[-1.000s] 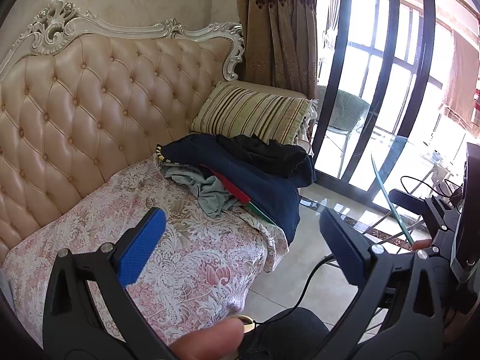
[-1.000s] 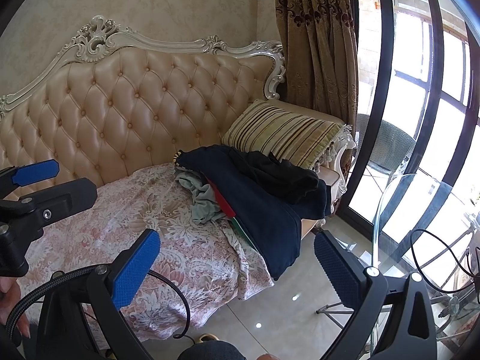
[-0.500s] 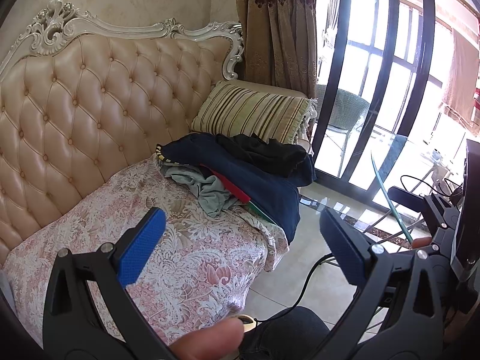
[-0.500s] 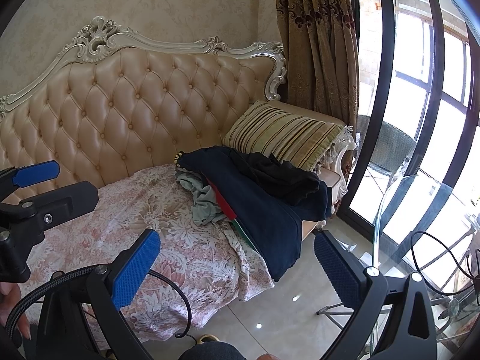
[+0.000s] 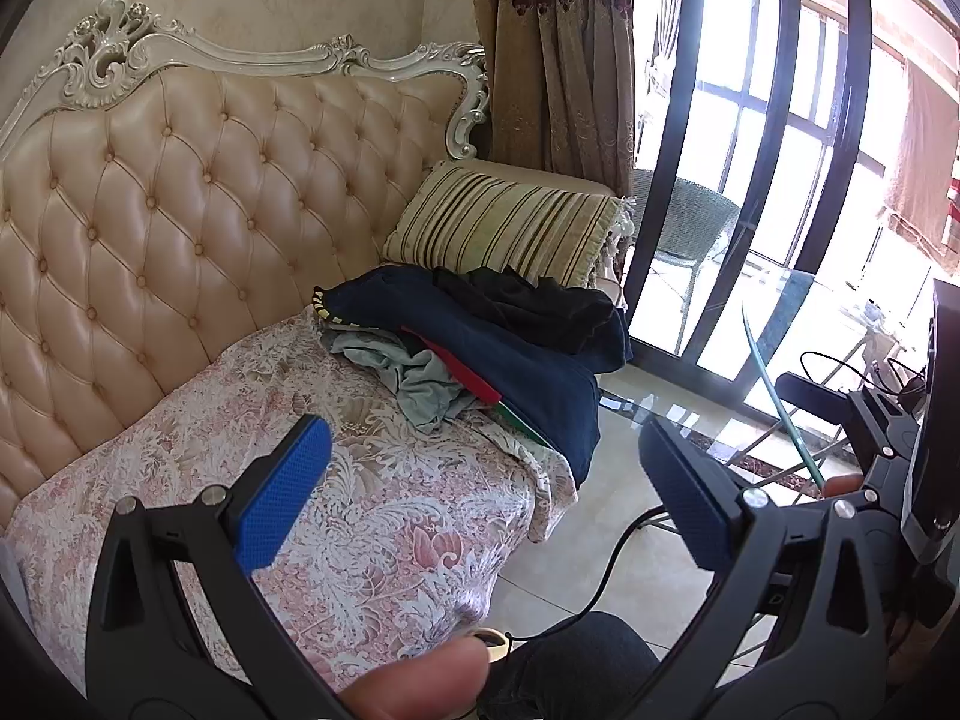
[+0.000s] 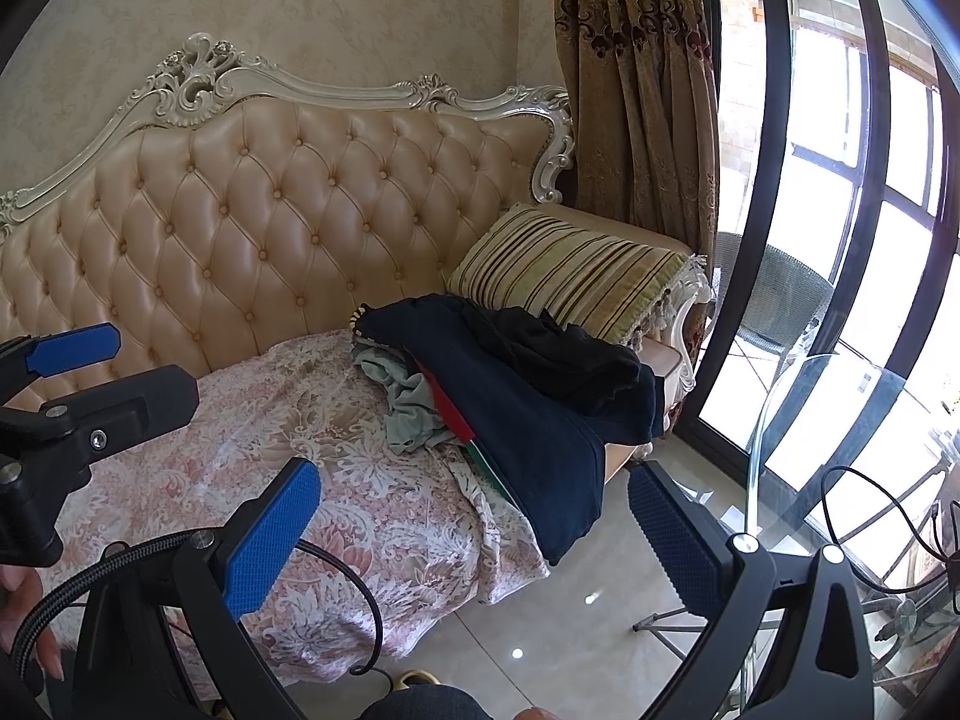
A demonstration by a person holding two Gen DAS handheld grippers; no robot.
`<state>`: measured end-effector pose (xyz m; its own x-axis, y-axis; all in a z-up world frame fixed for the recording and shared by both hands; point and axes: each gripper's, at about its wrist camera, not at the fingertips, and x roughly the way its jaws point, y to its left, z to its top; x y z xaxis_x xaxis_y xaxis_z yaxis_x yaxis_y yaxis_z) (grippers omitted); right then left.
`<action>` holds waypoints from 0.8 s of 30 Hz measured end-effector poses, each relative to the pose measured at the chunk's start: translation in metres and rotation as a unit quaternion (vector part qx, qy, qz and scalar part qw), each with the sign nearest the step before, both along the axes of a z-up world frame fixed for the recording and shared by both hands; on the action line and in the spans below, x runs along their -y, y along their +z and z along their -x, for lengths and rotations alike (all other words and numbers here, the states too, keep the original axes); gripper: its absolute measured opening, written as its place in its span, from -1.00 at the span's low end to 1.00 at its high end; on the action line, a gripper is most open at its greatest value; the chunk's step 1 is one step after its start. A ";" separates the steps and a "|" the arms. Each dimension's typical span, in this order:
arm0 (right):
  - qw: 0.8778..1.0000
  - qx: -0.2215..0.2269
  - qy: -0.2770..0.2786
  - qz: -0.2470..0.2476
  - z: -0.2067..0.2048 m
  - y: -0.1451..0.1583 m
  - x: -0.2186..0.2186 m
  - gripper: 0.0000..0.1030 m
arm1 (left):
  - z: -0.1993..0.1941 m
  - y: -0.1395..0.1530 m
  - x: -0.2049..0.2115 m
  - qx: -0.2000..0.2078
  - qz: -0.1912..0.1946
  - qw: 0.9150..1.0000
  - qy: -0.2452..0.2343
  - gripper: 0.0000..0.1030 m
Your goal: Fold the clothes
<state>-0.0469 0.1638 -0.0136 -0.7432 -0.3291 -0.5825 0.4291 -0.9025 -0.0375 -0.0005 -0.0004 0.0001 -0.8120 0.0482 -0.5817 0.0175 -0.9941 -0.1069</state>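
Note:
A pile of clothes lies at the right end of the sofa: a dark navy garment [image 5: 528, 360] [image 6: 528, 420] hanging over the seat edge, a black one [image 5: 540, 306] [image 6: 558, 354] on top, a grey-green one [image 5: 420, 384] [image 6: 408, 402] and a red strip [image 5: 462, 372] beneath. My left gripper [image 5: 480, 480] is open and empty, well short of the pile, above the seat's front edge. My right gripper [image 6: 474, 516] is open and empty, also away from the pile. The left gripper shows at the left of the right wrist view [image 6: 72, 372].
The sofa has a tufted beige back [image 5: 180, 228] and a floral pink cover [image 5: 372, 516] [image 6: 336, 468]. A striped cushion [image 5: 498, 234] [image 6: 570, 270] leans behind the pile. Glass doors [image 5: 750, 180], a curtain [image 6: 636, 90], a glass table [image 6: 840, 420] and cables stand at the right.

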 end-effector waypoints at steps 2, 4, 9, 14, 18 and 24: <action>1.000 0.000 0.001 -0.001 0.000 0.000 0.000 1.00 | 0.000 0.000 0.000 0.000 -0.001 1.000 0.000 1.00; 1.000 0.000 0.001 0.000 -0.001 0.000 0.000 1.00 | 0.000 0.000 0.000 0.000 0.000 1.000 0.000 1.00; 1.000 0.000 0.001 0.000 -0.001 0.000 -0.001 1.00 | 0.000 0.000 0.001 0.001 -0.002 1.000 0.002 1.00; 1.000 0.000 0.002 -0.001 0.000 0.000 0.000 1.00 | 0.003 -0.003 0.006 0.012 -0.017 1.000 -0.008 1.00; 1.000 0.001 0.003 -0.001 0.000 0.000 0.001 1.00 | 0.006 -0.005 0.010 0.021 -0.030 0.999 -0.017 1.00; 1.000 0.011 -0.006 -0.001 0.010 -0.003 -0.002 1.00 | 0.020 -0.022 0.036 0.053 -0.088 0.993 -0.062 1.00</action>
